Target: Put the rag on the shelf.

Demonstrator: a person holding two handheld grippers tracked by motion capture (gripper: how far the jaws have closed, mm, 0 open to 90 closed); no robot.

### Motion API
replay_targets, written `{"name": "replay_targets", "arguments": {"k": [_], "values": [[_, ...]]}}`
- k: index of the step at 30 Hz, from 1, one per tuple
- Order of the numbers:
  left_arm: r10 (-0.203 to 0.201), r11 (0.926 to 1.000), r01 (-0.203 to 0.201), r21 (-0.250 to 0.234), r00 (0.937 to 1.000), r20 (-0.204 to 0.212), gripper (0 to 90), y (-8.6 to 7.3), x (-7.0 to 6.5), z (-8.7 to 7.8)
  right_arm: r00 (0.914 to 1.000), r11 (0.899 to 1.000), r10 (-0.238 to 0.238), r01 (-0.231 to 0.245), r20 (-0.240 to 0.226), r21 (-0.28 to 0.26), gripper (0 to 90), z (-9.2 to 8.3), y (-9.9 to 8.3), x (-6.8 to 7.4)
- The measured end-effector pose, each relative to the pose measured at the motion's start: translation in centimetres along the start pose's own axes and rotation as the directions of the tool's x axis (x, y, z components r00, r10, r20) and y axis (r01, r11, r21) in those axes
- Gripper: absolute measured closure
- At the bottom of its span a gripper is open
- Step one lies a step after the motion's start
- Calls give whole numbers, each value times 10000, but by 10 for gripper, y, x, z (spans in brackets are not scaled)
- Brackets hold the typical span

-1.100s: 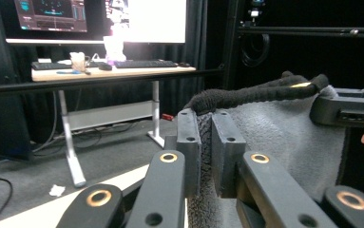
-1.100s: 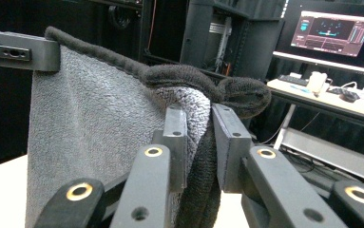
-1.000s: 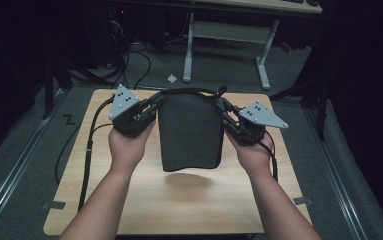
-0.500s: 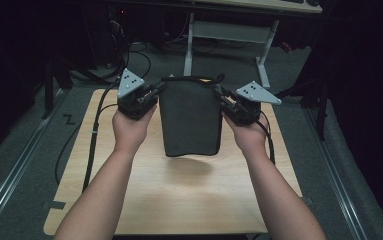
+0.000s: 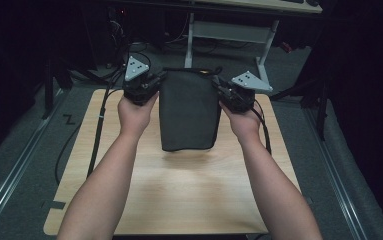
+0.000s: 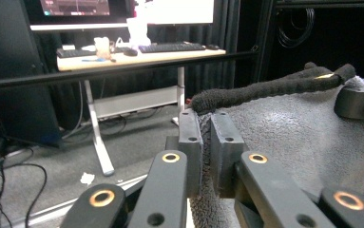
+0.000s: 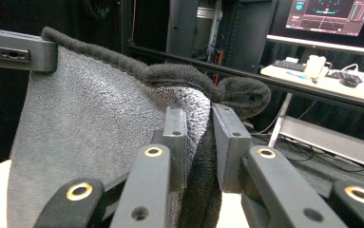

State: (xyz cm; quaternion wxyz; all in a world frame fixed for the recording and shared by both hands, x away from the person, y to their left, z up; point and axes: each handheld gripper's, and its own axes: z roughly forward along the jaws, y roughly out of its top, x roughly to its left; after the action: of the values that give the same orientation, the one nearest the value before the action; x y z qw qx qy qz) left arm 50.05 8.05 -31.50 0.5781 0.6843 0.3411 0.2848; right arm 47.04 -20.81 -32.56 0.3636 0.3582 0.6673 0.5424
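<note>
A dark grey towel (image 5: 188,112) hangs by its top edge over the wooden table (image 5: 179,200), stretched between both grippers. My left gripper (image 5: 160,82) is shut on the towel's upper left corner; in the left gripper view the jaws (image 6: 207,142) pinch the towel (image 6: 284,137) just below its rolled hem. My right gripper (image 5: 216,85) is shut on the upper right corner; the right gripper view has its jaws (image 7: 199,147) clamped on bunched folds of the towel (image 7: 84,137). The towel's lower edge hangs just above the tabletop.
Black cables (image 5: 99,135) trail off the table's left side to the floor. Beyond the far edge stands a desk on white legs (image 5: 191,35), with a keyboard (image 6: 170,47) and monitors on it. A dark bar (image 6: 122,69) runs in front of it.
Both hands have carried the towel away from the person, toward the table's far edge. The grip on both corners is unchanged.
</note>
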Motion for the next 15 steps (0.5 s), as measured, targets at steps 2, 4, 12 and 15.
{"name": "replay_targets", "arguments": {"k": [2, 4, 12, 15], "values": [[41, 9998, -40, 201, 10000, -23, 846, -2, 3, 8, 9999, 9997, -168, 167, 21, 169, 776, 6, -2, -4], [-46, 9996, 45, 290, 10000, 29, 846, -5, 7, 15, 9995, 9992, -310, 309, 56, 268, 776, 12, -5, -7], [-421, 9910, 381, 1284, 9987, 287, 844, -35, 19, 45, 9978, 9927, -656, 655, -20, 1011, 768, 30, -23, -24], [-658, 9847, 588, 1639, 9971, 376, 845, -51, 21, 52, 9972, 9881, -751, 747, -22, 1348, 772, 35, -35, -26]]}}
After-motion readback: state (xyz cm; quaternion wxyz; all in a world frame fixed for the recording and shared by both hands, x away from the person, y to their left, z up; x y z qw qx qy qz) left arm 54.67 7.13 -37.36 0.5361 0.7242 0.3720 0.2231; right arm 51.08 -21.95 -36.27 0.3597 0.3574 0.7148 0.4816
